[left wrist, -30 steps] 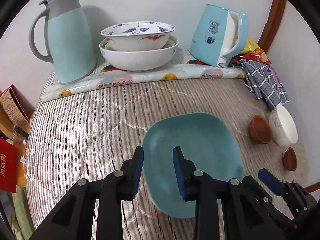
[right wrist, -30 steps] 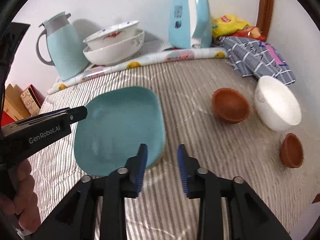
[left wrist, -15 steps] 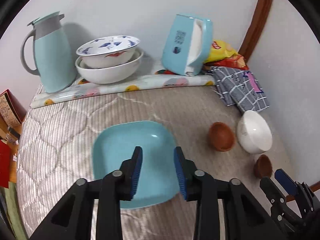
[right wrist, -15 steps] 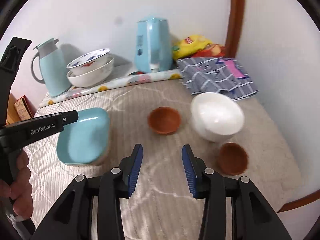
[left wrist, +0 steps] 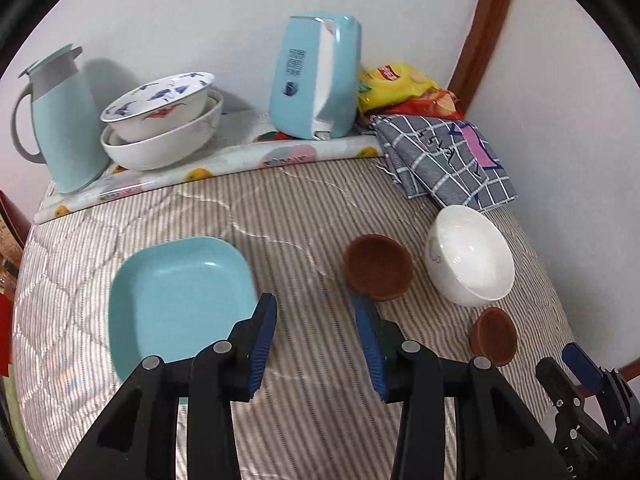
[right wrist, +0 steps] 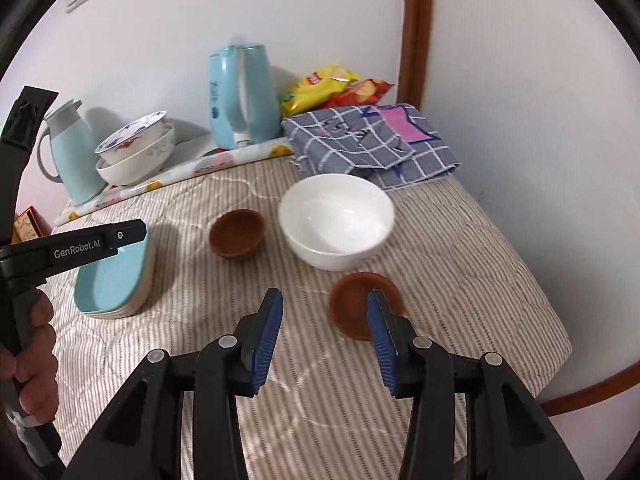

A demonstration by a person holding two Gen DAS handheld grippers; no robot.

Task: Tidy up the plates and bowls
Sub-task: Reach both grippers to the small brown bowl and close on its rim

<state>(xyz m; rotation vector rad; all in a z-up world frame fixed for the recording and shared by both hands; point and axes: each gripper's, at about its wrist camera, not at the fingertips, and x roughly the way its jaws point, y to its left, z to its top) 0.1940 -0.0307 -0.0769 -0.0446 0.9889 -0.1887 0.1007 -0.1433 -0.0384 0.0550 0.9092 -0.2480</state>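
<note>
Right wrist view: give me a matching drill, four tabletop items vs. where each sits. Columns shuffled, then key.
Items:
1. teal plate
2. white bowl
3. small brown bowl
4. blue kettle

Places:
A. at the back wall, on the fruit-print mat
B. nearest the right gripper, by its right finger
C. left side, under the left gripper's tip
D. centre, in front of the checked cloth

Pairs: 1-C, 2-D, 3-B, 4-A

The left black plastic two-finger gripper (left wrist: 314, 338) and the right black plastic two-finger gripper (right wrist: 325, 330) carry ribbed blue pads (right wrist: 267, 336) and silver screws (right wrist: 227, 341); white "GenRobot.AI" lettering (right wrist: 77, 249) marks one; a bare-skinned hand (right wrist: 34, 364) grips its handle.
</note>
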